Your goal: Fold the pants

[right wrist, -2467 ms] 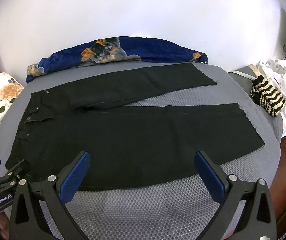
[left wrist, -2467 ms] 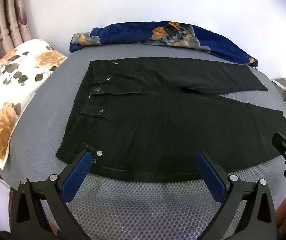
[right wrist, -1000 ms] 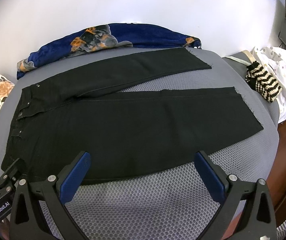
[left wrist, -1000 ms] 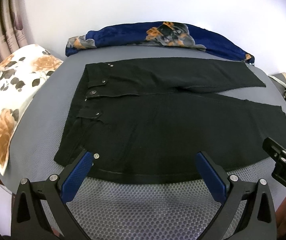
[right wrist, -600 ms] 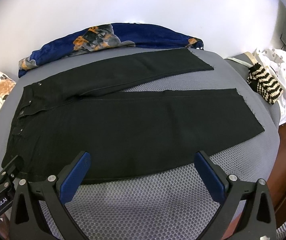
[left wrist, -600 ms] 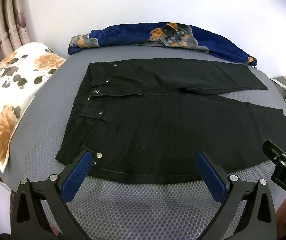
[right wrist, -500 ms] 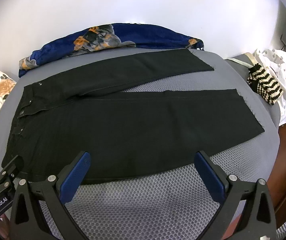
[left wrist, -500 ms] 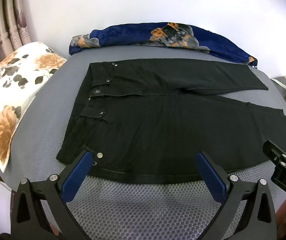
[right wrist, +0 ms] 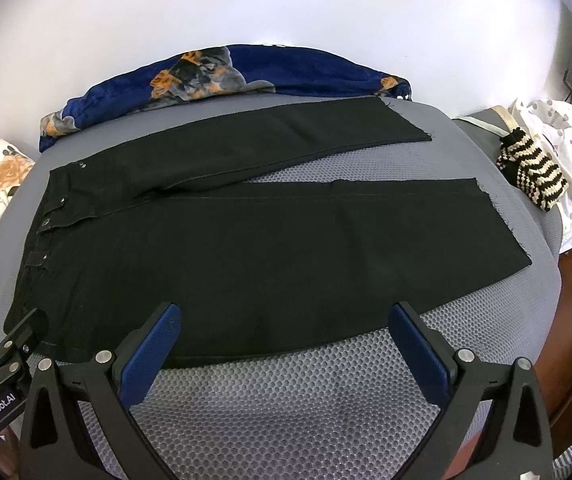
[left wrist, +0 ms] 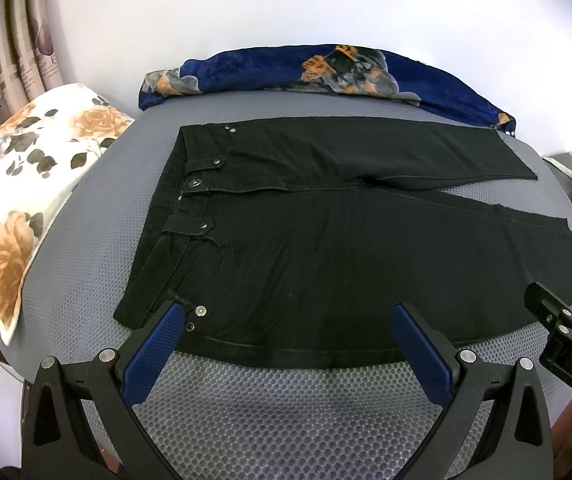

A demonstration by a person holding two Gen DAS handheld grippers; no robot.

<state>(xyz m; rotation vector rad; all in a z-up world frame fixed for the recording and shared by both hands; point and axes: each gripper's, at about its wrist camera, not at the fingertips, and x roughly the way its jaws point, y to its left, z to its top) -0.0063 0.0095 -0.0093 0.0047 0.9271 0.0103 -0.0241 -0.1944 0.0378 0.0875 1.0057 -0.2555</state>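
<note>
No fold made so far, judging by the lie of the black pants (left wrist: 326,232): spread flat and full length on the grey mesh bed cover (left wrist: 286,408), waistband (left wrist: 183,184) toward the floral pillow (left wrist: 25,184), both legs stretched away from that pillow and splayed apart in a narrow V with a wedge of grey cover showing between them. Far leg (right wrist: 286,140) lying just beside the blue floral blanket (right wrist: 225,72) along the wall; near leg (right wrist: 306,260) lying closest to both tools, raw hem (right wrist: 498,224) pointing toward the striped knit item (right wrist: 534,176) off the bed's end. Everything left to do, then: probably one leg over the other first, then the length doubled up. Left tool (left wrist: 290,336) spread wide, holding nothing, one blue pad (left wrist: 157,340) poised over the near waistband corner by the rivets, contact with the cloth impossible to confirm. Right tool (right wrist: 286,336) likewise spread wide and holding nothing, fingertips (right wrist: 414,340) poised over the near edge of the near leg, farther from the pillow than the left tool. No cloth pinched by either.
</note>
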